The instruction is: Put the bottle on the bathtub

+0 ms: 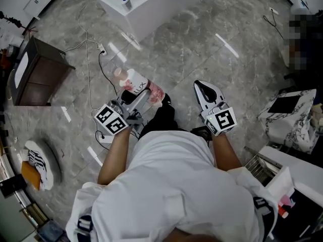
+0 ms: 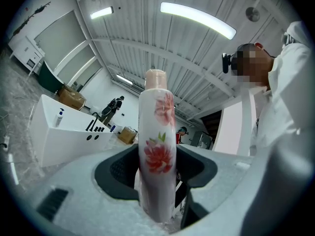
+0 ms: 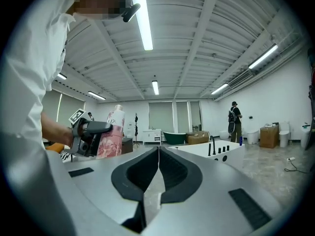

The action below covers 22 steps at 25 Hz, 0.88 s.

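One flower-printed bottle (image 2: 157, 132) sits clamped in my left hand-held gripper (image 2: 156, 167); my right hand-held gripper (image 3: 158, 173) is clenched, empty, with the white bathtub (image 3: 219, 153) well ahead.

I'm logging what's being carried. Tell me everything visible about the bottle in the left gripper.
The bottle is a tall, slim, plastic-looking container, white with red-pink flower prints and green leaves, topped by a pale pink cap. The head view shows LUX lettering. It stands about upright, cap up, clamped around its lower body between the jaws of the left gripper, in the air short of the white bathtub. Nothing else touches it.
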### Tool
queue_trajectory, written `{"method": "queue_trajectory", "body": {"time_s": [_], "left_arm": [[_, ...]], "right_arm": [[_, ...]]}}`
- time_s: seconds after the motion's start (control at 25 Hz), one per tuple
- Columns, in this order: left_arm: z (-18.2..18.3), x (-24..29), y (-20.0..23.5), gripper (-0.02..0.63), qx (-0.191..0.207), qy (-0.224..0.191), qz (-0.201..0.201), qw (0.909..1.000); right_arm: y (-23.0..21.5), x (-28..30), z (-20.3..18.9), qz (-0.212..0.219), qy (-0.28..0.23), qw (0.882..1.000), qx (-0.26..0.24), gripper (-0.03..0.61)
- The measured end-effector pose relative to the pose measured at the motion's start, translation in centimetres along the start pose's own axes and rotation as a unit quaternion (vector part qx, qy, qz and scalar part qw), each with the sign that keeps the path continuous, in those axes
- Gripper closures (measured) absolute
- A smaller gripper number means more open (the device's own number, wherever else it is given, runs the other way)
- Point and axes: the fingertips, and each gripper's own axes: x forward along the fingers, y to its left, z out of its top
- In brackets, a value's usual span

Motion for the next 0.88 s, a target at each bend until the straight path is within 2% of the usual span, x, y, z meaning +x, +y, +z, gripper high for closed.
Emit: {"method": "queue_trajectory", "body": {"time_s": [0.12, 0.52, 0.88], "left_arm": [[0.9, 1.4, 1.6, 0.390, 0.001, -0.003, -0.006, 1.0000], [5.5, 9.6, 10.1, 0.390, 0.003, -0.017, -0.014, 0.9998], [10.2, 15.3, 17.8, 0.390, -0.010, -0.026, -0.037, 0.9990]], "right_arm": [[-1.6, 1.7, 0.4, -0.006, 0.000, 1.000, 0.006, 0.563], [-9.8, 10.5, 2.4, -0.001, 0.019, 0.999, -0.030, 0.563], [-15.3, 18.8, 4.7, -0.022, 0.008, 0.999, -0.026, 0.563]]}}
